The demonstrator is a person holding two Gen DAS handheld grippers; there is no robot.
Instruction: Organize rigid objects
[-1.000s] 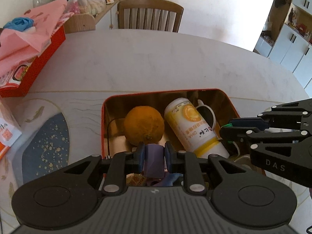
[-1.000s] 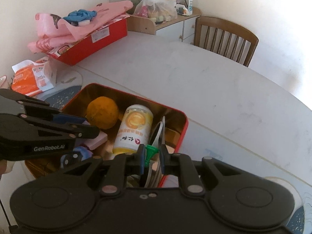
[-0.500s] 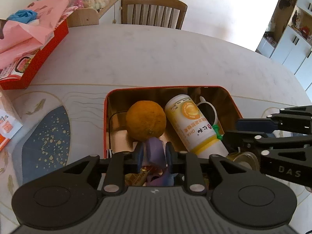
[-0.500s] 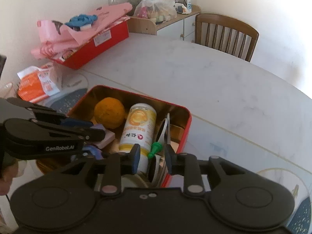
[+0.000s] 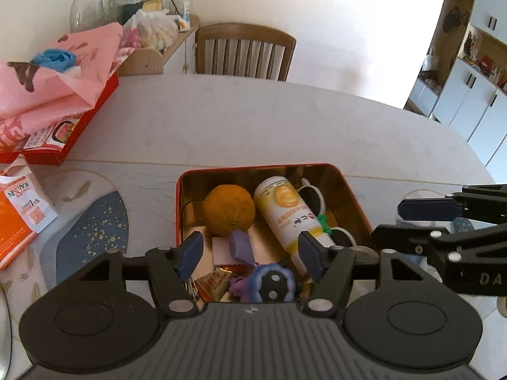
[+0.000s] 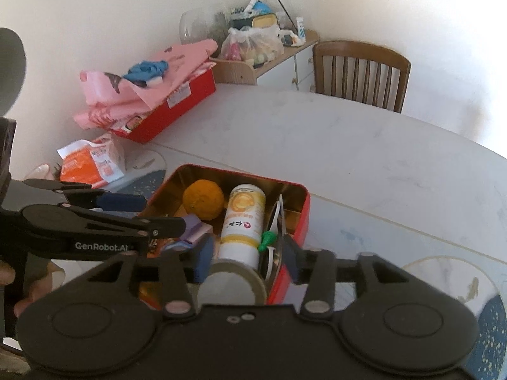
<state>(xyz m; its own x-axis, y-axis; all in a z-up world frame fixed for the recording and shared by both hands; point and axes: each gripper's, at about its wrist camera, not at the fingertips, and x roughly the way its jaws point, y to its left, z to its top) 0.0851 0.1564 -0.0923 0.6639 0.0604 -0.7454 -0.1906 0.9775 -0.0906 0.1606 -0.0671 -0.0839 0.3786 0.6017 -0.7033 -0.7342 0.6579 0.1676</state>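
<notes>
A red tin (image 5: 177,209) (image 6: 301,218) with a gold inside holds an orange (image 5: 228,209) (image 6: 202,199), a lying yellow-white bottle (image 5: 288,212) (image 6: 242,221), a white mug (image 5: 312,196), a green pin (image 5: 324,221) (image 6: 267,240), a purple block (image 5: 240,247) and a blue flower-shaped toy (image 5: 269,281). My left gripper (image 5: 250,253) (image 6: 152,213) hangs over the tin's near left part. Its jaws are opening and the purple block lies below them, untouched. My right gripper (image 6: 247,259) (image 5: 402,221) is over the tin's right end, jaws opening, above a tape roll (image 6: 234,281) and the pin, touching neither.
A red box under a pink bag (image 5: 47,95) and an orange snack packet (image 5: 19,218) lie at the table's left. A blue placemat (image 5: 92,237) lies beside the tin. A wooden chair (image 5: 244,50) stands at the far edge. A person's hand (image 6: 35,285) holds the left gripper.
Both grippers went from shut to open. The left let go of the purple block, the right let go of the green pin. Both have drawn up and back from the tin.
</notes>
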